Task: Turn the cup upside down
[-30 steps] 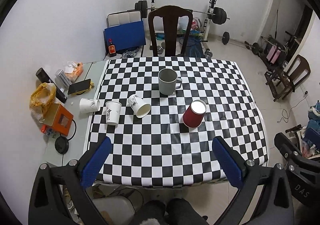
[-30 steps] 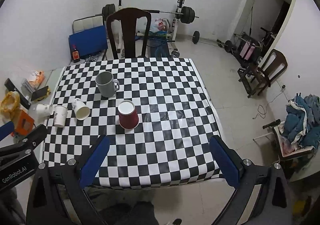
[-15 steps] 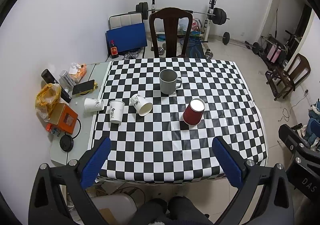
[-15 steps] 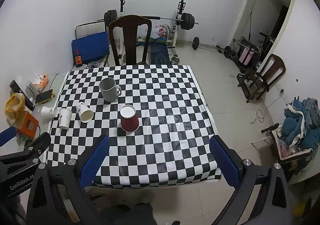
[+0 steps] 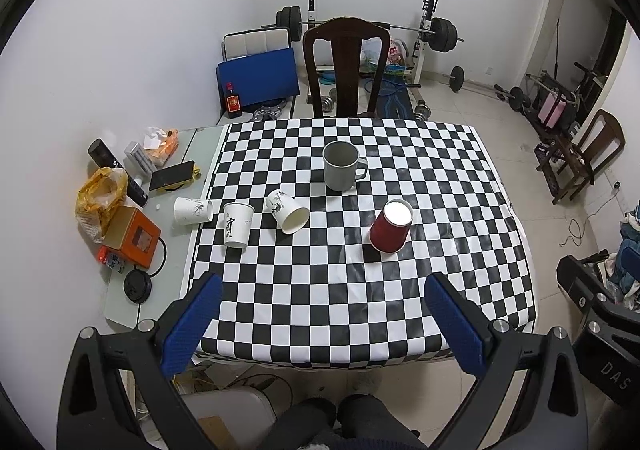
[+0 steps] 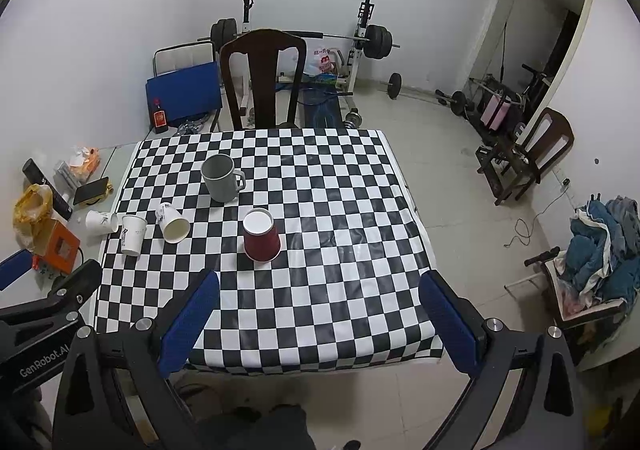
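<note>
A red paper cup (image 5: 391, 226) stands upside down on the checkered table (image 5: 360, 290), white base up; it also shows in the right wrist view (image 6: 261, 235). A grey mug (image 5: 342, 166) stands upright behind it (image 6: 221, 178). My left gripper (image 5: 326, 324) is open and empty, held high above the table's near edge. My right gripper (image 6: 320, 324) is open and empty, also high above the near edge, well back from the cups.
Three white paper cups (image 5: 239, 224) sit at the table's left, two on their sides. A phone, an orange box (image 5: 132, 236) and bags lie on the grey side table. A dark chair (image 5: 346, 66) and weight equipment stand behind the table.
Both grippers have pulled back and up from the table, so the table looks smaller. The cups have not moved.
</note>
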The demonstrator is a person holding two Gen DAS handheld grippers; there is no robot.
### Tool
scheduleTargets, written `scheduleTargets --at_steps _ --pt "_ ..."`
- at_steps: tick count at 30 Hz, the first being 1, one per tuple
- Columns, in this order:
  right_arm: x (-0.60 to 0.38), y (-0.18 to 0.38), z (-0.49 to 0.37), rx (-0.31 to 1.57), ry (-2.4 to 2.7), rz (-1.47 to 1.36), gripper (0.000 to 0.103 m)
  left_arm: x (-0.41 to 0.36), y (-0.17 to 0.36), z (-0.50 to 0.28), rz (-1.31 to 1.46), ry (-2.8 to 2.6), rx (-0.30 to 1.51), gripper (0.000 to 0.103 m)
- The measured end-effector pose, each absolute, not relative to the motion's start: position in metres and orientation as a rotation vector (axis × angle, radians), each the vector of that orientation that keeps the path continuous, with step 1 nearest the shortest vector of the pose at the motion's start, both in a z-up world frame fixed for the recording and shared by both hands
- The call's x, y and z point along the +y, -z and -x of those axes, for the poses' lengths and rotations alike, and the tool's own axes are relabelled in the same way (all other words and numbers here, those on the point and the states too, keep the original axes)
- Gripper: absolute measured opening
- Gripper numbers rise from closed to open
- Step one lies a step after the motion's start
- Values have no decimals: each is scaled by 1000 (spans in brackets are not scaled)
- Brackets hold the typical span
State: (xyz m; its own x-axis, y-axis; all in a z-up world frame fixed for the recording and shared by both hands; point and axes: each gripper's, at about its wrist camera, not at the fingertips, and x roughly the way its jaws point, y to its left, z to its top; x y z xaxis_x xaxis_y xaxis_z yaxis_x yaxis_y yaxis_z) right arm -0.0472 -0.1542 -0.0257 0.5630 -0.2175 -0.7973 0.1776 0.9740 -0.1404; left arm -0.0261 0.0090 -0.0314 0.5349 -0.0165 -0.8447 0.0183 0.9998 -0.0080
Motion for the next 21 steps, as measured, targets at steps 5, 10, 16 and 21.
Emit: scheduleTargets --at_steps 5,10,16,21 --pt "-156 27 47 943 231 48 101 10 30 27 -3 23 1001 103" --pt "-154 25 49 946 224 47 101 9 31 26 -4 21 1006 103" --pt "-153 29 55 960 208 36 101 9 31 26 -9 18 1004 103" --pt "-153 29 57 964 207 34 101 11 28 26 -10 14 1005 103"
